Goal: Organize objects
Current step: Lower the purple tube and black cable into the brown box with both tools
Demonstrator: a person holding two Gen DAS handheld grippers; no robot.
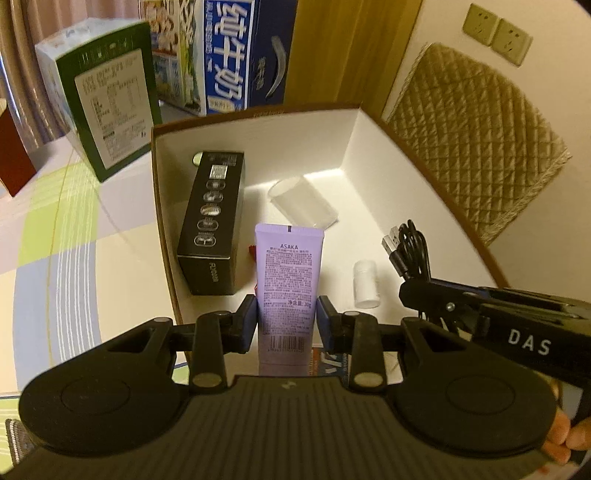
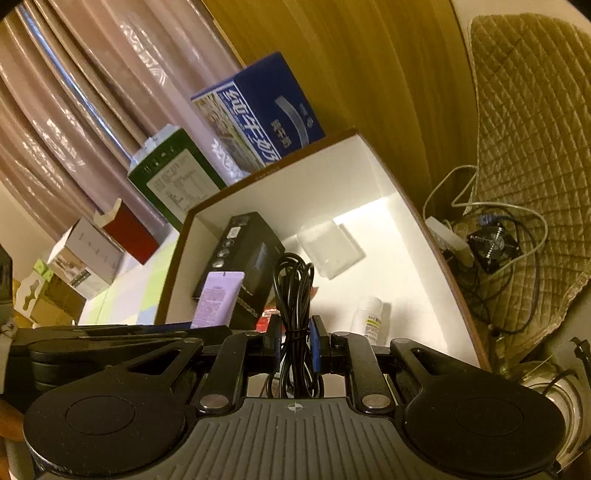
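Observation:
My left gripper (image 1: 287, 319) is shut on a lilac ASAKA tube (image 1: 287, 280), held upright over the near part of a white-lined cardboard box (image 1: 258, 122). My right gripper (image 2: 294, 343) is shut on a bundled black USB cable (image 2: 293, 291), also over the box (image 2: 295, 173); the cable (image 1: 408, 254) and right gripper (image 1: 410, 291) show at the right in the left wrist view. In the box lie a long black carton (image 1: 214, 221), a clear plastic cup on its side (image 1: 303, 203) and a small white bottle (image 1: 365, 282). The lilac tube (image 2: 218, 295) appears left of the cable.
Behind the box stand a green-and-white carton (image 1: 107, 99) and a blue milk carton (image 1: 236, 55). A dark red box (image 2: 129, 232) and other packages sit at the left on the checked tablecloth (image 1: 74, 236). A quilted chair back (image 1: 476, 147), wall sockets (image 1: 496, 33) and loose cables with a fan (image 2: 493, 247) are at the right.

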